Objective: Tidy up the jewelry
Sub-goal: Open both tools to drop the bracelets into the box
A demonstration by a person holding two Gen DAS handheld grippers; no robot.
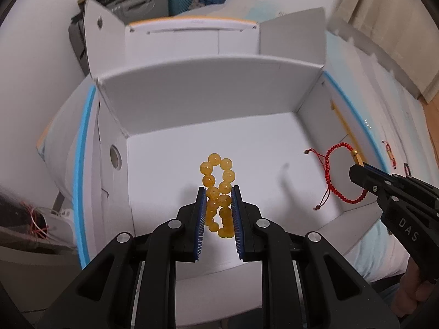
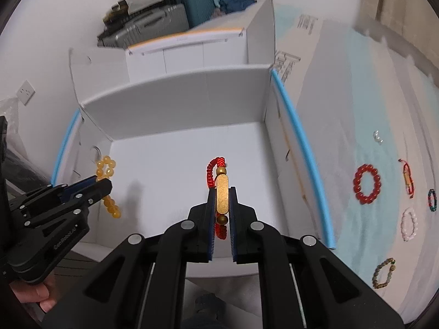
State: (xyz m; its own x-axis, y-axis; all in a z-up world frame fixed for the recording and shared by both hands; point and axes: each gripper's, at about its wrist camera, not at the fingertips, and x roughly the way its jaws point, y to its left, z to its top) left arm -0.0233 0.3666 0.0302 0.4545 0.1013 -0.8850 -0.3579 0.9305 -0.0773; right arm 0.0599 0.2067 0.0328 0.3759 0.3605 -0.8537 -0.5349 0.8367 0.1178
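My left gripper [image 1: 218,192] is shut on a yellow bead bracelet [image 1: 219,170], which hangs over the open white box [image 1: 208,93]. In the right wrist view the same gripper [image 2: 102,182] enters from the left with the yellow bracelet [image 2: 106,167] dangling. My right gripper [image 2: 222,190] is shut on the gold bar of a red cord bracelet [image 2: 221,192], also above the box floor [image 2: 170,170]. From the left wrist view that gripper [image 1: 356,168] comes in at the right edge, the red cord bracelet [image 1: 336,176] looping below it.
Several bracelets lie on the pale blue cloth right of the box: a red bead one [image 2: 367,183], a white one [image 2: 408,223], a brown one [image 2: 383,272], a dark one [image 2: 431,200]. Suitcases [image 2: 170,8] stand behind. The box has blue-edged flaps [image 2: 304,153].
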